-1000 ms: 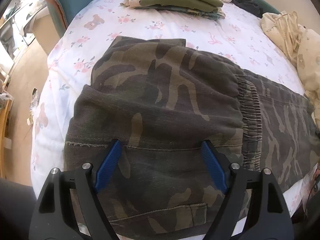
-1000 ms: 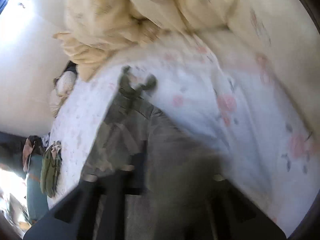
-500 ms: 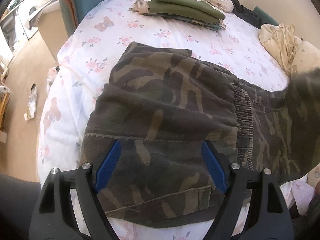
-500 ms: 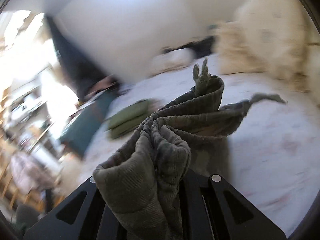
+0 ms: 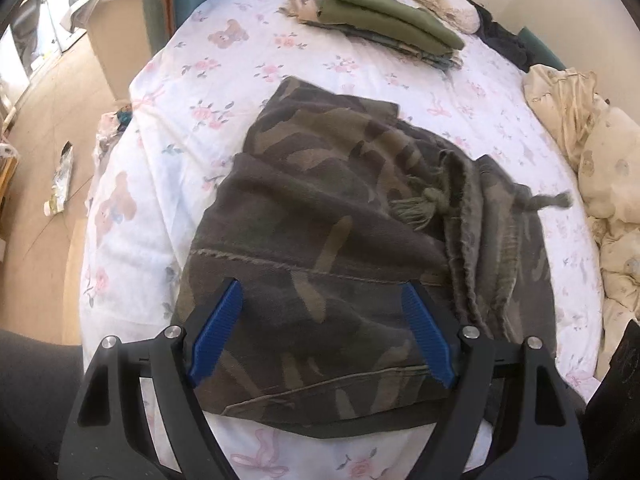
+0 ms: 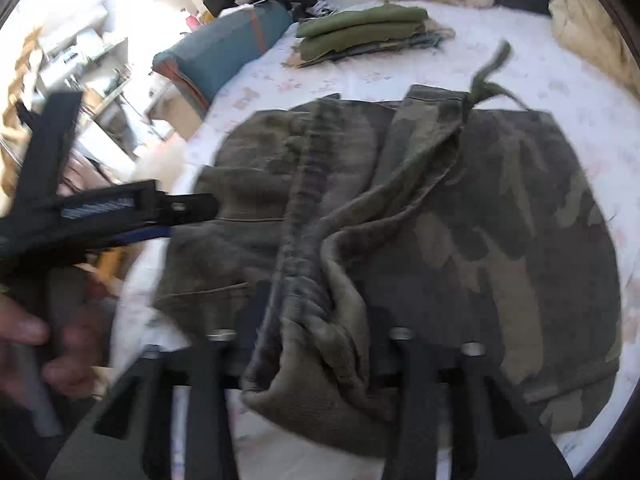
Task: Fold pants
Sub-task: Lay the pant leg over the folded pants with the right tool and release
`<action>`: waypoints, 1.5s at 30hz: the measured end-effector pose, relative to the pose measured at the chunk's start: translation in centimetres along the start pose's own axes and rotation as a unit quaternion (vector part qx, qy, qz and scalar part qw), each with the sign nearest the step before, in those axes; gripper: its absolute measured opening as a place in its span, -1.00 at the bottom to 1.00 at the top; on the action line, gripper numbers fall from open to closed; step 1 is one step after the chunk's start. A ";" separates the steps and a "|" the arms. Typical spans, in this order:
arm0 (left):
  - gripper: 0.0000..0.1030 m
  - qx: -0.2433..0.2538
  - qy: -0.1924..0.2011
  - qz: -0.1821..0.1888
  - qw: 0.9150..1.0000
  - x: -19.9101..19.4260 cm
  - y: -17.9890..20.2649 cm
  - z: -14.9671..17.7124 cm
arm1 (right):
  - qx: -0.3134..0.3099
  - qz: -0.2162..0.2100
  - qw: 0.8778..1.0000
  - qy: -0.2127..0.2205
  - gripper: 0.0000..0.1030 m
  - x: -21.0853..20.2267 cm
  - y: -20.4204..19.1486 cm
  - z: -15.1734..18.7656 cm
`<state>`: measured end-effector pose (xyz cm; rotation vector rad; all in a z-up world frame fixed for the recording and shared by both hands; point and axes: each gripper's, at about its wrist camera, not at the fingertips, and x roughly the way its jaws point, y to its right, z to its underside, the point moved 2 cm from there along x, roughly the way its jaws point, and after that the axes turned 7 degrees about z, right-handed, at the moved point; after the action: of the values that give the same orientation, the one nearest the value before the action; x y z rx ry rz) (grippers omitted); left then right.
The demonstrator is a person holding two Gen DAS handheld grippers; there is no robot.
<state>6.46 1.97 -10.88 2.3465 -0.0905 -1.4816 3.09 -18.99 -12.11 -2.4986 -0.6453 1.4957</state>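
Note:
The camouflage pants (image 5: 320, 208) lie folded on the floral bed sheet (image 5: 200, 92). My left gripper (image 5: 320, 336) is open, its blue pads (image 5: 218, 332) spread just above the near part of the pants, holding nothing. The waistband with its green drawstring (image 5: 424, 204) now lies folded over onto the right side. In the right wrist view the pants (image 6: 500, 220) fill the middle, and the bunched waistband (image 6: 312, 320) sits between the fingers of my right gripper (image 6: 316, 344), whose spacing is hidden by cloth. The left gripper (image 6: 132, 216) shows at the left.
A stack of folded green clothes (image 5: 384, 20) lies at the far end of the bed. A cream quilt (image 5: 592, 168) is heaped at the right. A teal cushion (image 6: 224, 48) sits at the far left bed edge. The floor (image 5: 44, 128) drops off left.
My right gripper lifted the waistband end and carried it over onto the rest of the pants, which now lie folded shorter. The left gripper drew back slightly and stayed open.

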 end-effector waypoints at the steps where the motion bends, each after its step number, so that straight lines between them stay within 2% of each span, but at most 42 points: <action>1: 0.54 0.004 0.001 0.001 1.000 -0.1 0.3 -0.2 | 0.017 -0.029 0.999 -0.010 0.10 -0.3 0.2 -0.1; 4: 0.54 0.009 0.016 0.012 1.000 -1.2 0.9 -1.0 | 0.048 -0.067 0.996 -0.043 0.11 -1.2 0.1 0.3; 6: 0.54 0.015 0.024 0.024 0.999 -1.7 1.3 -1.6 | 0.067 -0.071 0.994 -0.044 0.10 -2.7 0.2 0.5; 8: 0.54 0.034 0.026 0.026 0.999 -1.8 2.1 -1.9 | 0.087 -0.044 0.995 -0.038 0.11 -4.0 1.3 0.3; 10: 0.54 0.061 0.018 0.027 0.998 -1.6 3.3 -2.1 | 0.147 -0.016 0.989 -0.004 0.13 -6.1 4.2 -0.7; 11: 0.54 0.075 0.008 0.024 0.997 -1.2 4.4 -2.4 | 0.177 0.010 0.984 0.011 0.17 -6.9 5.9 -1.0; 13: 0.54 0.093 0.008 0.016 0.995 -1.0 6.2 -3.0 | 0.220 0.034 0.974 0.047 0.19 -8.0 8.3 -1.3; 14: 0.54 0.107 0.020 0.009 0.994 -1.1 7.5 -3.5 | 0.249 0.043 0.965 0.068 0.19 -8.5 9.9 -1.1; 16: 0.54 0.139 0.026 0.003 0.990 -0.5 10.5 -4.3 | 0.314 0.070 0.943 0.080 0.22 -9.0 12.6 -0.3; 18: 0.54 0.149 0.002 0.017 0.989 1.1 13.8 -5.3 | 0.358 0.076 0.926 0.090 0.22 -9.5 14.3 0.4; 20: 0.54 0.128 -0.026 0.034 0.991 3.1 15.5 -6.1 | 0.393 0.042 0.914 0.093 0.22 -9.8 15.7 0.9; 22: 0.54 0.128 -0.060 0.009 0.990 5.8 17.3 -6.0 | 0.409 0.020 0.907 0.098 0.22 -10.4 16.6 0.9; 23: 0.54 0.141 -0.082 -0.011 0.987 7.9 18.5 -5.4 | 0.412 0.022 0.905 0.104 0.22 -10.8 16.9 0.8; 24: 0.54 0.158 -0.088 -0.028 0.983 9.2 19.3 -4.9 | 0.415 0.029 0.903 0.109 0.22 -11.1 17.4 0.8; 25: 0.54 0.179 -0.091 -0.041 0.979 10.2 20.1 -4.3 | 0.423 0.032 0.899 0.111 0.22 -11.3 18.2 1.0; 27: 0.54 0.221 -0.085 -0.072 0.969 12.2 21.3 -3.6 | 0.446 0.012 0.888 0.112 0.22 -11.4 19.3 1.0; 29: 0.54 0.225 -0.089 -0.088 0.966 13.5 21.2 -3.5 | 0.459 0.002 0.881 0.116 0.21 -11.9 19.8 1.0; 32: 0.54 0.252 -0.092 -0.151 0.952 14.7 20.5 -3.8 | 0.459 -0.001 0.878 0.137 0.22 -12.9 19.9 0.5; 33: 0.53 0.252 -0.086 -0.156 0.951 14.5 20.3 -4.2 | 0.455 -0.003 0.879 0.143 0.22 -13.2 19.8 0.2; 36: 0.37 0.231 -0.050 -0.147 0.960 12.0 18.9 -6.5 | 0.447 -0.009 0.882 0.146 0.22 -13.4 19.4 -0.3; 38: 0.37 0.227 -0.028 -0.155 0.961 10.4 17.8 -7.8 | 0.455 -0.021 0.878 0.148 0.21 -13.4 19.4 -0.3; 40: 0.33 0.224 -0.011 -0.180 0.958 9.1 15.7 -9.5 | 0.460 -0.031 0.875 0.151 0.22 -13.6 19.2 -0.3; 41: 0.33 0.207 -0.002 -0.189 0.960 8.2 14.2 -10.5 | 0.458 -0.031 0.875 0.154 0.21 -13.8 19.1 -0.3; 42: 0.33 0.175 0.000 -0.187 0.967 7.3 12.3 -11.4 | 0.454 -0.030 0.876 0.158 0.21 -14.1 19.0 -0.5; 44: 0.32 0.118 -0.004 -0.156 0.981 5.5 9.7 -12.1 | 0.451 -0.026 0.877 0.162 0.22 -14.4 19.0 -0.5; 45: 0.30 0.104 0.000 -0.143 0.984 4.8 9.3 -11.9 | 0.453 -0.026 0.877 0.162 0.22 -14.4 19.1 -0.3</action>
<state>20.41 -4.65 -7.30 2.6160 0.1020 -1.6751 2.87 -42.37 -7.07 -1.8695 0.0695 0.9660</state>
